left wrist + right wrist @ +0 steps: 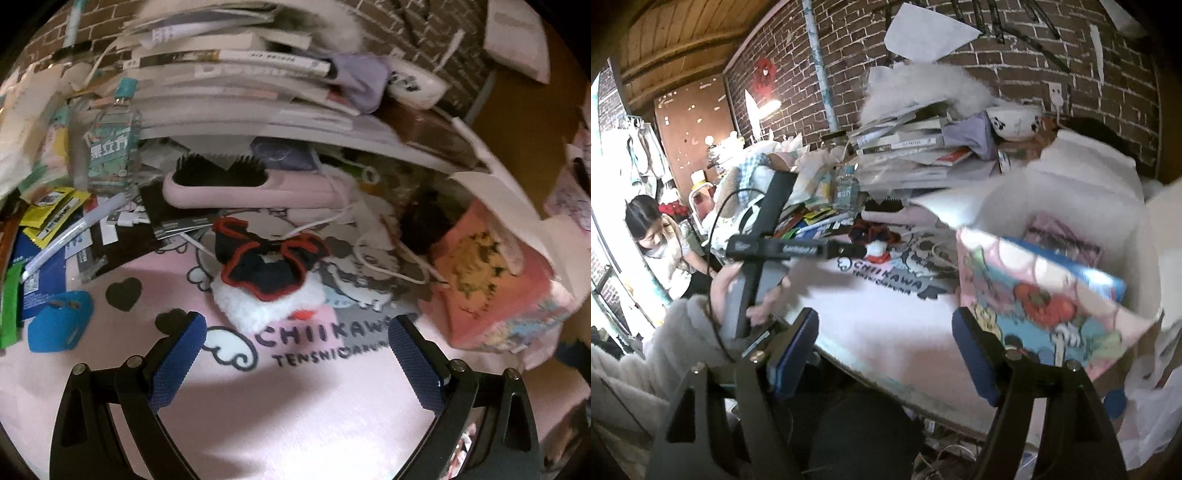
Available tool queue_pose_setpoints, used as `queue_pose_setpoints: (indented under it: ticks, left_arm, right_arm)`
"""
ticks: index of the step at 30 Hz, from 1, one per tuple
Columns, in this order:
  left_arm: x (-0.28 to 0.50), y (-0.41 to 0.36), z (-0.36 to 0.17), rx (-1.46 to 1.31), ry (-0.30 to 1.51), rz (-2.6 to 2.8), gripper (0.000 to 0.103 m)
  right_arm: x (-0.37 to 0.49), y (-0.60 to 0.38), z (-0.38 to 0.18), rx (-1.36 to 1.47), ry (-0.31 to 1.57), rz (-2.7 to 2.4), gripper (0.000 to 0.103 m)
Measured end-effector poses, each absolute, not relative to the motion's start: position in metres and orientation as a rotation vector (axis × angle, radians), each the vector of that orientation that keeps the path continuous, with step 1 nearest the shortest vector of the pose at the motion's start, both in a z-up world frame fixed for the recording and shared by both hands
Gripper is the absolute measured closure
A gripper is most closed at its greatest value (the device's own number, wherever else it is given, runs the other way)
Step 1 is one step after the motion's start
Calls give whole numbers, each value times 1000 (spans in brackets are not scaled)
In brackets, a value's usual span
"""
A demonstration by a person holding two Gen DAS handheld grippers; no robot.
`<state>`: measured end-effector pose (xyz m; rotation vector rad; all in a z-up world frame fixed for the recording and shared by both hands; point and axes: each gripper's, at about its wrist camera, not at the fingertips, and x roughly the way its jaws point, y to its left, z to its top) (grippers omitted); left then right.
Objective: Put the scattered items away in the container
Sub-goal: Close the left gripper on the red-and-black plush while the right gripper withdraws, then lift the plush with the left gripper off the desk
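The left gripper (295, 354) stands wide with nothing between its blue pads, hovering over the pink printed mat (295, 424) that covers the bench. Just ahead of it, near the mat's middle, lies a small plush toy (269, 273) in dark cloth with red trim. A pink hairbrush (236, 188) lies beyond, toward the bench's far edge, under the stacked books (240, 92). The right gripper (886, 354) is partly spread and empty. A white carton (1071, 206) at the bench's right edge holds a pink illustrated box (1045, 314).

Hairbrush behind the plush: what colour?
Pale pink body with black bristles; clearest in the left wrist view.
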<state>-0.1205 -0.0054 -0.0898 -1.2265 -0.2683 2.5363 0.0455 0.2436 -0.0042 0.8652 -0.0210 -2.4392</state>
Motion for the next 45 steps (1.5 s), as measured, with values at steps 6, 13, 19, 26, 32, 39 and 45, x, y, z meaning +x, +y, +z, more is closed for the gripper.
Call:
queue_pose_setpoints:
  ticks: [6, 13, 19, 26, 32, 39, 45]
  left_arm:
    - [-134, 9, -92, -1268, -173, 2632, 5]
    - [-147, 26, -100, -1316, -39, 2682, 22]
    - [-150, 30, -109, -1328, -1, 2709, 34]
    - [-148, 35, -109, -1309, 46, 2744, 39]
    - [-147, 27, -107, -1297, 1, 2741, 43]
    - [-146, 23, -106, -1291, -13, 2735, 45]
    - [-145, 22, -105, -1282, -31, 2732, 46]
  right_arm:
    - [46, 258, -17, 880, -89, -2425, 31]
    - [45, 265, -22, 876, -118, -2404, 31]
    - [44, 266, -25, 859, -153, -2382, 31]
    - [36, 241, -29, 837, -143, -2299, 31]
    - [21, 215, -33, 857, -140, -2277, 31]
    - [3, 200, -41, 923, -157, -2315, 31]
    - [-3, 199, -44, 952, -167, -2416, 13]
